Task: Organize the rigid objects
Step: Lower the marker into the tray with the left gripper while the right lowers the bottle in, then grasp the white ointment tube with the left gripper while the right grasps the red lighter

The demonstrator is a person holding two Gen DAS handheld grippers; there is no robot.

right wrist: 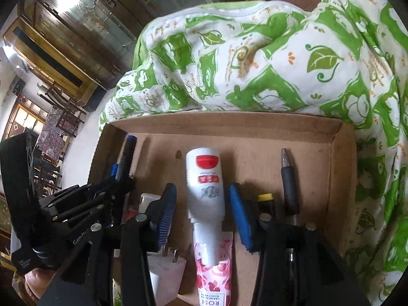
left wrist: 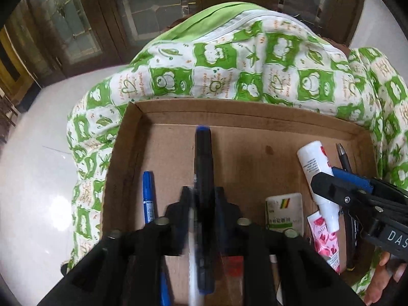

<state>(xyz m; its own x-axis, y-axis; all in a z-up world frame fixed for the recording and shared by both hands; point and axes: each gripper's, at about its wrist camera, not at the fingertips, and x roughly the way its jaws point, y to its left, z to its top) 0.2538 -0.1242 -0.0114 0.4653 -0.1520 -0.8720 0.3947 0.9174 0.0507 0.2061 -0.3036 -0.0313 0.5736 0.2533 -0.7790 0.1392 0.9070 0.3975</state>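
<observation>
The left gripper (left wrist: 202,199) reaches level over the shallow brown cardboard tray (left wrist: 142,117), its fingers clenched on a black marker with a blue end cap (left wrist: 202,158) that points toward the tray's far edge. A blue marker pen (left wrist: 148,196) lies along the tray's left edge. The right gripper (right wrist: 202,214) comes in low over the near edge, fingers spread apart either side of a white squeeze bottle with a red label (right wrist: 204,178), not touching it. A black ballpoint pen (right wrist: 289,178) lies by the right edge, and a pink rose-printed tube (right wrist: 213,272) lies under the bottle's neck.
</observation>
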